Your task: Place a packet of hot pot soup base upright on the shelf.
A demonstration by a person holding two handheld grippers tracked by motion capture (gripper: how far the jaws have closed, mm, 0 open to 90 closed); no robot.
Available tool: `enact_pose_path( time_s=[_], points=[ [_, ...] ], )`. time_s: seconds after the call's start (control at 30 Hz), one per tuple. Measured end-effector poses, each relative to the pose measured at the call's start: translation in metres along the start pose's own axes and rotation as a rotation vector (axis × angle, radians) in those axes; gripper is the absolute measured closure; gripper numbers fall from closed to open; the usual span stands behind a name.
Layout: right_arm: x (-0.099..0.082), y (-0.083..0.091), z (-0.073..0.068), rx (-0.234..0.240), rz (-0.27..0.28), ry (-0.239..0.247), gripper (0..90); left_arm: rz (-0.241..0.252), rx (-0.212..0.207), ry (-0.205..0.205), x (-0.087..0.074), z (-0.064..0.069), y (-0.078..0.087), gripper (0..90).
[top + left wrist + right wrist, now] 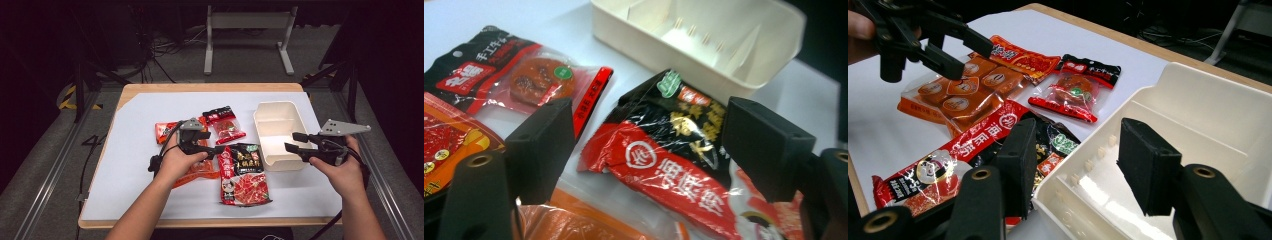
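**A:** What is on the table, and what should the hands do with it?

**B:** A white sheet covers the table (130, 165). On it lie several sauce packets and an empty cream plastic bin (276, 131). The left gripper (216, 150) hangs just over the top edge of the large red-and-black packet (243, 174), which lies flat, touching the bin's near left wall. Its jaws are spread wide and nothing is between the pads. I judge the step to be picking that packet up. To do it well, lower the jaws so one pad goes each side of the raised top edge, where the film puckers, then close firmly; a flat, slippery pouch could slide out of a shallow pinch.

**A:** And the other hand?

**B:** The right gripper (289, 141) sits at the bin's right front corner with its jaws parted, straddling the near wall without pressing it. It seems placed to steady the bin.

**A:** How are the arms held?

**B:** Both forearms enter from the bottom edge. The left hand (176, 161) reaches forward over an orange packet (197, 172), pointing its gripper to the right. The right hand (340, 167) angles its gripper left, towards the bin. A small dark packet (224, 122) lies beyond them
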State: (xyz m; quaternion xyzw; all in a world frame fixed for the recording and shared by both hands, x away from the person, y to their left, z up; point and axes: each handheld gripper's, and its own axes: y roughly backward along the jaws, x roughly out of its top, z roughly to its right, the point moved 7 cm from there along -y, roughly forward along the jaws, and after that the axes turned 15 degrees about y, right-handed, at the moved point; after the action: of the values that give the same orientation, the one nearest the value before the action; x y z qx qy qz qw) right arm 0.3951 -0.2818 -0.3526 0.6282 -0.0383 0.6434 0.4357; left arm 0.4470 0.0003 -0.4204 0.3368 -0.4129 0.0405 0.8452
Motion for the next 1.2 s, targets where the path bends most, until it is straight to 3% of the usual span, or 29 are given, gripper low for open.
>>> enact_pose_path(
  time_s=[0.07,0.1,0.13,0.2,0.3,0.57,0.8,0.97,1.2],
  points=[
    [0.000,0.000,0.000,-0.001,0.000,0.002,49.6,-0.027,0.076,-0.077,-0.002,-0.005,-0.009,19.0],
    [0.000,0.000,0.001,-0.001,0.000,0.001,49.5,-0.035,0.093,-0.092,-0.003,-0.006,-0.013,18.1],
    [0.000,0.000,0.002,-0.003,0.002,-0.002,49.5,-0.041,0.084,-0.085,-0.003,-0.006,-0.018,18.1],
    [-0.001,0.000,0.003,-0.011,-0.001,-0.003,49.3,-0.046,0.035,-0.033,-0.003,-0.007,-0.025,18.0],
    [0.000,0.001,0.002,-0.008,0.003,0.002,49.3,-0.049,0.005,0.028,-0.003,-0.011,-0.033,19.1],
    [0.001,0.002,0.001,-0.009,0.007,0.007,48.8,-0.125,0.027,0.061,-0.012,-0.023,-0.050,27.1],
    [0.000,0.000,0.002,-0.006,0.000,0.004,48.4,-0.173,0.041,0.093,-0.016,-0.027,-0.054,31.5],
    [0.000,-0.001,0.000,-0.002,0.001,0.005,48.1,-0.236,0.076,0.107,-0.021,-0.031,-0.058,34.4],
    [0.000,-0.002,0.001,-0.001,0.001,0.002,47.5,-0.291,0.061,0.113,-0.026,-0.030,-0.063,43.2]
  ],
)
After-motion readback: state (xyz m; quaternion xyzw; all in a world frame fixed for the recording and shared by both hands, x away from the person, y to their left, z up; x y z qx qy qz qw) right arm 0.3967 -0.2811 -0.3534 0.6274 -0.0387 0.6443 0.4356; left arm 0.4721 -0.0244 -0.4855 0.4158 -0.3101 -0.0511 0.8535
